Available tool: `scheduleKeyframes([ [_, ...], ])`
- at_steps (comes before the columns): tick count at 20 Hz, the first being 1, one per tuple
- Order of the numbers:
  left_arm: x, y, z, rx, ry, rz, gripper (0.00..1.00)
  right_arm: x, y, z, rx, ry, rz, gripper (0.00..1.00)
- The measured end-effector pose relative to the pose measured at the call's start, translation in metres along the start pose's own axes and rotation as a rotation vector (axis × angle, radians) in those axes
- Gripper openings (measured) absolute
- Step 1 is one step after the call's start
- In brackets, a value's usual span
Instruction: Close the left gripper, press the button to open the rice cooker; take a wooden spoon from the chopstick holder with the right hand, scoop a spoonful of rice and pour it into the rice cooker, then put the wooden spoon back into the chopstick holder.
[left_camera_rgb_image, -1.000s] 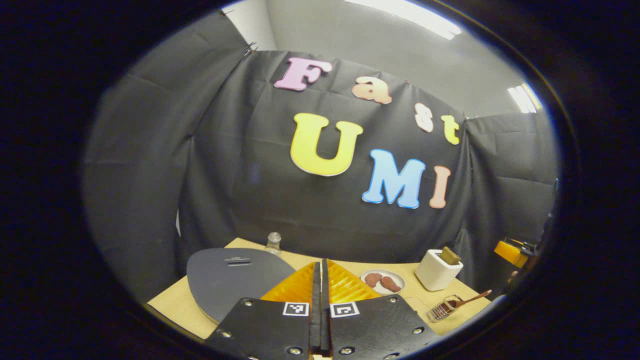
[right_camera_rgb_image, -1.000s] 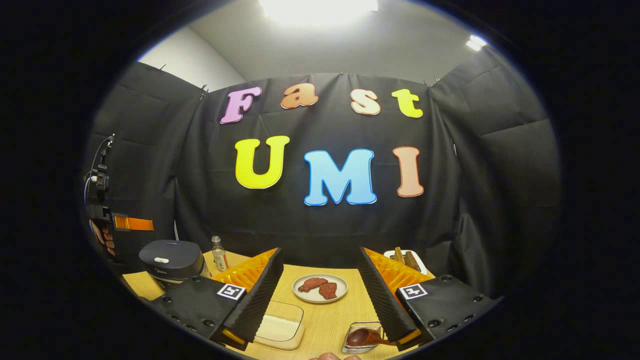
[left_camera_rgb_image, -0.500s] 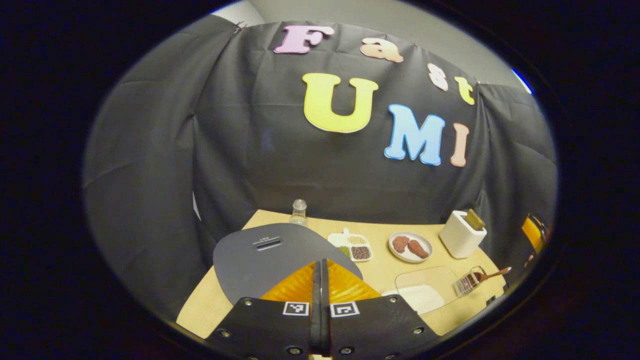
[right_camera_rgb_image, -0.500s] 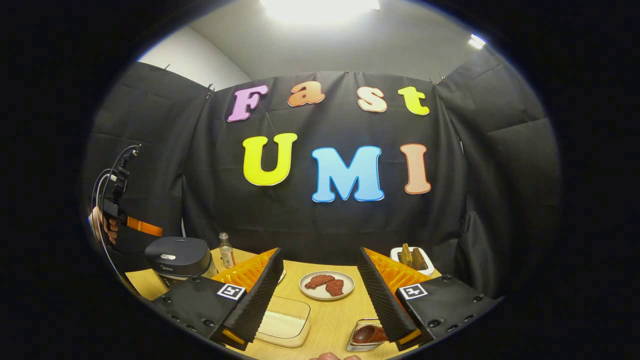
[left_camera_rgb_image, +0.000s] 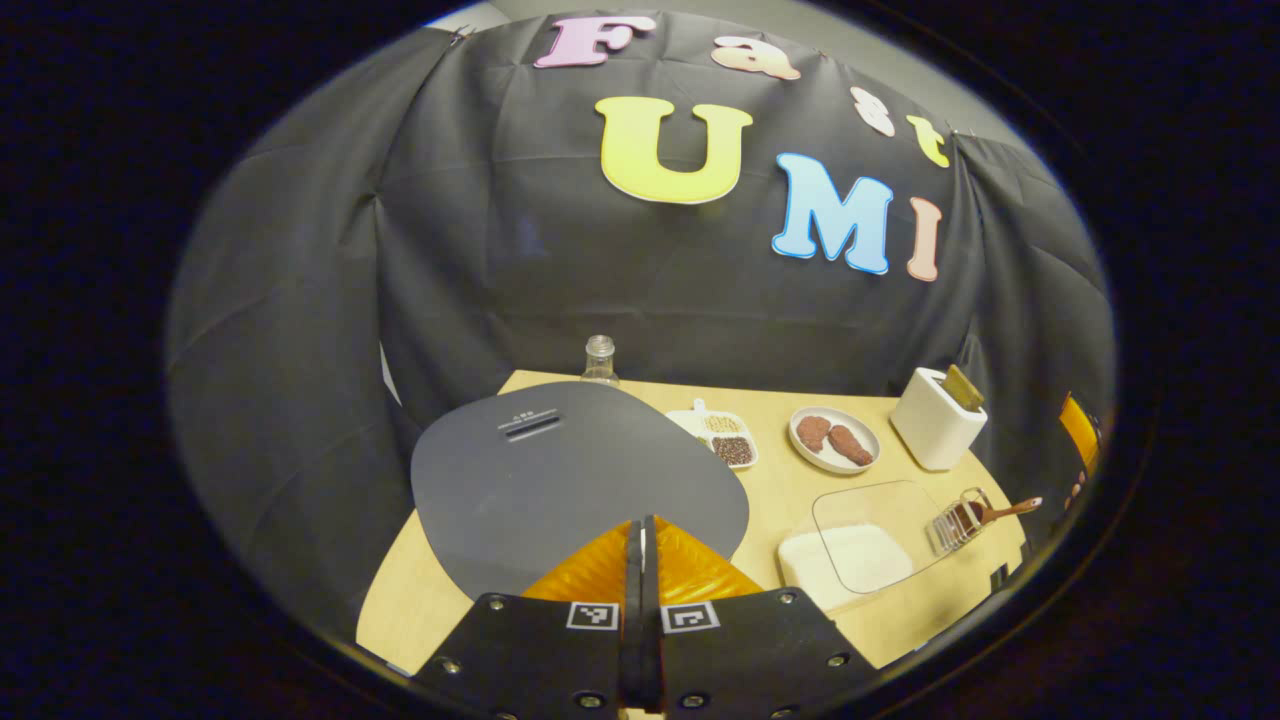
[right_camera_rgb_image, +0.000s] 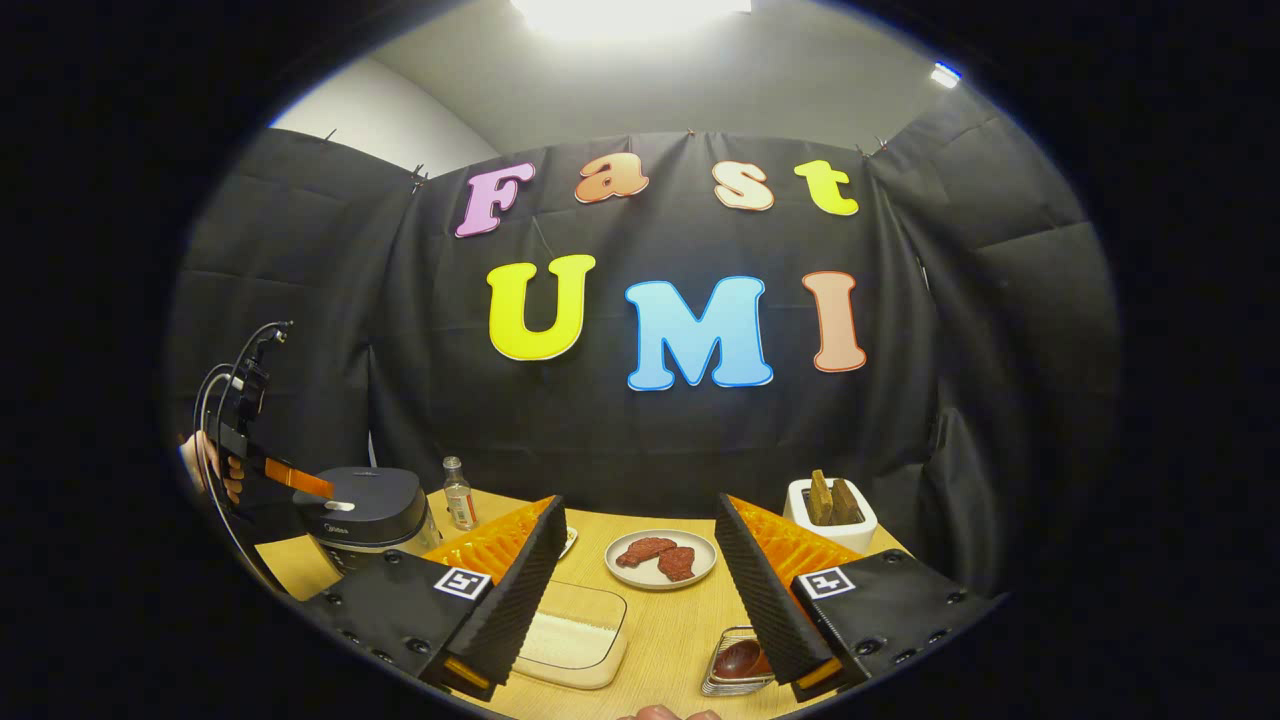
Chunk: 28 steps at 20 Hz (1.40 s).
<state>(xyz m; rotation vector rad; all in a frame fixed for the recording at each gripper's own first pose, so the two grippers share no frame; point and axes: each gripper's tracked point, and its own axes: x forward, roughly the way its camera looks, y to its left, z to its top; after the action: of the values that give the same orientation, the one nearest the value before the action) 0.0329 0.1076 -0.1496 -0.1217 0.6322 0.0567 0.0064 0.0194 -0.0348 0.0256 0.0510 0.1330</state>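
Left gripper (left_camera_rgb_image: 641, 535) fully closed, empty, over rice cooker (left_camera_rgb_image: 570, 480) lid (still down). Right gripper (right_camera_rgb_image: 640, 560) wide open, empty, above wooden spoon (right_camera_rgb_image: 742, 659).

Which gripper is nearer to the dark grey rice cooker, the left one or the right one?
Left. The left gripper hovers just above the dark grey rice cooker lid, jaws shut. The right gripper is farther right, over the yellow wooden table.
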Motion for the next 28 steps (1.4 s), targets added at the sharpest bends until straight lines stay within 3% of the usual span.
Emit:
scheduleKeyframes([
  [14, 0.012, -0.003, -0.019, 0.052, 0.051, -0.043, 0.01, 0.009, 0.013, -0.005, 0.064, 0.013, 0.069, 0.96],
  [16, 0.012, -0.003, -0.019, 0.057, 0.042, -0.059, 0.01, 0.010, 0.011, -0.005, 0.064, 0.009, 0.068, 0.92],
  [28, 0.015, -0.004, -0.026, 0.076, 0.069, -0.058, 0.02, 0.012, 0.010, -0.016, 0.082, 0.032, 0.065, 0.96],
])
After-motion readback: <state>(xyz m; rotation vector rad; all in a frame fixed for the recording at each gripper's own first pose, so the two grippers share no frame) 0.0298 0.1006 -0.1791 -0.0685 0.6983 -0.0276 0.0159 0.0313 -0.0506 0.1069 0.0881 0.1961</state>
